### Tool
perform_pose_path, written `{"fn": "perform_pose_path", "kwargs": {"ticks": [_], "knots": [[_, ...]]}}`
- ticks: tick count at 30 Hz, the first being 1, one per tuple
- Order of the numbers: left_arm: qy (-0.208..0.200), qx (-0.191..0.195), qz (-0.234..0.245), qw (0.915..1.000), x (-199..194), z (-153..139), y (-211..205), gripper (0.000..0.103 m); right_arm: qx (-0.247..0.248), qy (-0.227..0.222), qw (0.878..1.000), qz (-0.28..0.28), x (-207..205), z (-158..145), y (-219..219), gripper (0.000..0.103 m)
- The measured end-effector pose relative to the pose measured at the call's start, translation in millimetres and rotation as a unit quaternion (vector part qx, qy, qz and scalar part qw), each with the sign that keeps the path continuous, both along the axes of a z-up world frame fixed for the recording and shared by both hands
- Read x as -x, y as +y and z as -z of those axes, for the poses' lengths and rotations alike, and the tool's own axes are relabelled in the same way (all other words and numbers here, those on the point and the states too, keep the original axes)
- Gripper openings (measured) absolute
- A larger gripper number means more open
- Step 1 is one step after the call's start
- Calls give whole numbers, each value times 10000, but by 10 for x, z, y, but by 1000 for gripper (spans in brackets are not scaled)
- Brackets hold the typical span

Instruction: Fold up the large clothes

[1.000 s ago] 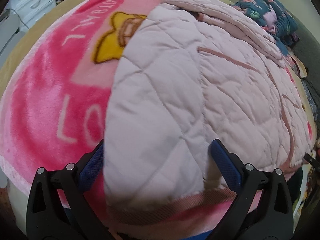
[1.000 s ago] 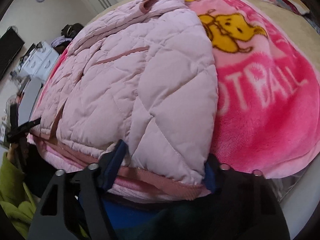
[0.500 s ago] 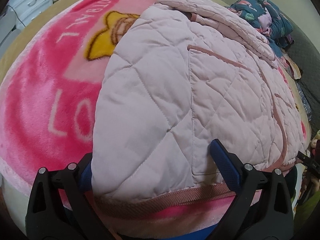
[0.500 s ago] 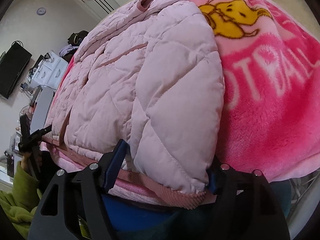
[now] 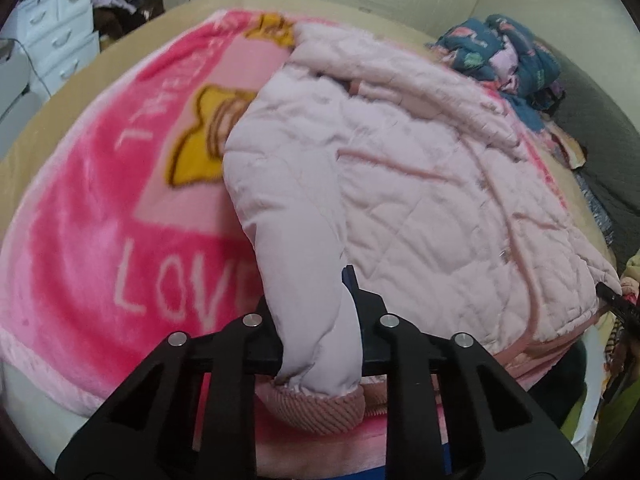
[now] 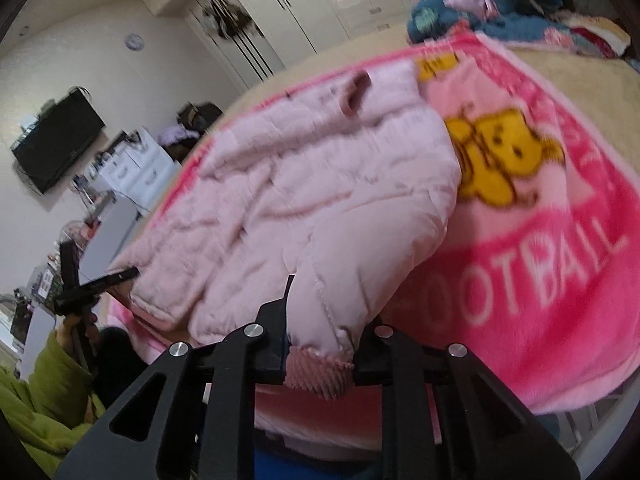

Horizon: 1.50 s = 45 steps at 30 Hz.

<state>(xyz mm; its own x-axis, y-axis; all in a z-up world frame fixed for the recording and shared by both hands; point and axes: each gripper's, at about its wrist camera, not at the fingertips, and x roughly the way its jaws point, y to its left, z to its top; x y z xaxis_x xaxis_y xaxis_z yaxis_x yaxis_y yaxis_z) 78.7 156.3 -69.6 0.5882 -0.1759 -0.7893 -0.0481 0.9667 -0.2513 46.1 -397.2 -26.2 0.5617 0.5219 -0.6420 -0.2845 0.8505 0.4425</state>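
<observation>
Bed [image 5: 168, 12] with beige cover, pink blanket [image 5: 80, 232] spread over it, "LOVE" and "FOOTBALL" lettering, yellow cartoon print. Pale pink quilted jacket [image 5: 420, 184] lies flat on the blanket, collar toward far end, hem at near edge. Pile of dark blue patterned clothes [image 5: 504, 52] at the far corner. Left tool [image 5: 316, 320] clamped together on the jacket's bottom corner, ribbed hem bunched below the fingers. Right tool [image 6: 320, 336] likewise pinched on the other bottom corner. Green sleeve [image 6: 48, 392] low left in right view.
</observation>
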Motion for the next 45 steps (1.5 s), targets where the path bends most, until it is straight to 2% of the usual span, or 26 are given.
{"fn": "perform_pose_path", "kwargs": {"ticks": [4, 10, 17, 27, 45], "knots": [[-317, 58, 11, 9995, -9, -197, -13, 12, -85, -316, 9995, 8, -51, -183, 41, 18], [-699, 33, 57, 9975, -61, -424, -72, 12, -214, -420, 9989, 41, -112, -285, 45, 18], [-959, 74, 76, 9953, -160, -601, -107, 12, -302, -494, 9982, 160, -152, -341, 19, 18], [-1217, 135, 82, 9924, -327, -791, -155, 12, -319, -500, 9979, 272, -280, -399, -22, 18], [-1421, 153, 54, 9897, -591, -1000, -129, 12, -352, -757, 9957, 396, -626, -640, -8, 17]]}}
